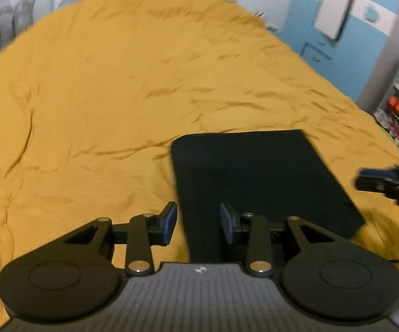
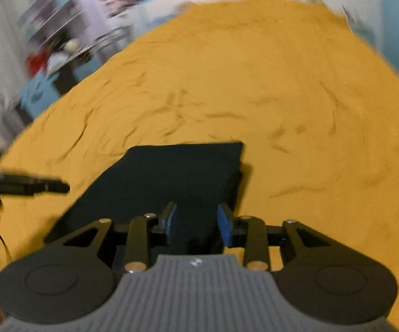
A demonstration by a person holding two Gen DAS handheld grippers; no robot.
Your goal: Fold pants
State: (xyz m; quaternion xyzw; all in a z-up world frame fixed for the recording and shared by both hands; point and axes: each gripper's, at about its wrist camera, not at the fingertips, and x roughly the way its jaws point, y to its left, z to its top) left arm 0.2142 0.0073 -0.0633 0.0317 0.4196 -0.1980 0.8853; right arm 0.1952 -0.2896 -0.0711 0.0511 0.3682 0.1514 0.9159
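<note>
Mustard bedspread [image 1: 116, 96] carries the black pants [image 1: 254, 177], lying as a flat folded rectangle near us; with left gripper [image 1: 198, 222] and right gripper [image 2: 196, 222] both spread apart and empty, we judge squaring the edges remains.

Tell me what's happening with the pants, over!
Left gripper and right gripper: jaws open, holding nothing. Pants folded into a flat dark rectangle on the yellow bedspread. Nothing in the way.
</note>
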